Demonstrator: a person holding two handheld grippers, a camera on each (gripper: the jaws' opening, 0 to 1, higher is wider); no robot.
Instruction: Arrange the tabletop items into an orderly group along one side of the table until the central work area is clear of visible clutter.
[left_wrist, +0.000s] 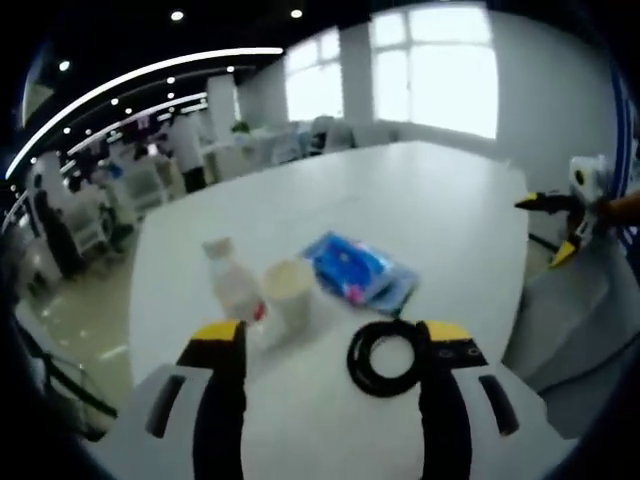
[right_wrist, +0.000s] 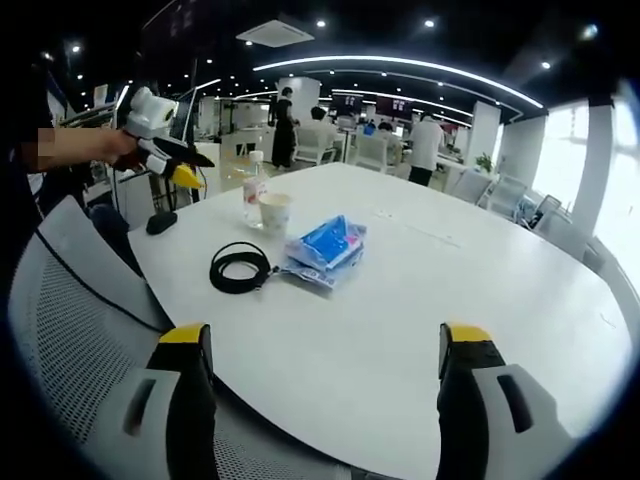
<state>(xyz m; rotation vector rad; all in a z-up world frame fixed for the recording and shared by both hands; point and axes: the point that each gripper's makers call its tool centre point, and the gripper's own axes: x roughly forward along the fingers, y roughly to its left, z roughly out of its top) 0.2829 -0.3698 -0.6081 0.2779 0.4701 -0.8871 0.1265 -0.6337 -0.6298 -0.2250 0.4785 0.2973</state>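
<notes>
Four items sit bunched together on the white tabletop (right_wrist: 450, 270): a bottle (left_wrist: 232, 285), a cup (left_wrist: 288, 290), a blue packet (left_wrist: 358, 268) and a black cable coil (left_wrist: 385, 357). In the left gripper view they fill the lower middle of the frame, bottle and cup side by side and touching or nearly so, the packet just right of the cup, the coil below it near the frame's bottom. In the right gripper view the same cluster lies left of centre: bottle (right_wrist: 253, 200), cup (right_wrist: 273, 212), packet (right_wrist: 326, 248), coil (right_wrist: 240, 267), all close to the tabletop's near-left edge.

Judging by this, the grouping looks largely done: the items are gathered along one side, and the wide stretch of tabletop at the centre and right of that view is bare. What may remain is neatening; the packet lies askew and the coil sits a little apart.

The left claw (left_wrist: 336, 345) is open, jaws wide, holding nothing, with the coil just inside its right jaw. The right claw (right_wrist: 325, 345) is open too, empty, at the near edge, well apart from the items. A grey mesh chair (right_wrist: 75, 330) stands at lower left.
</notes>
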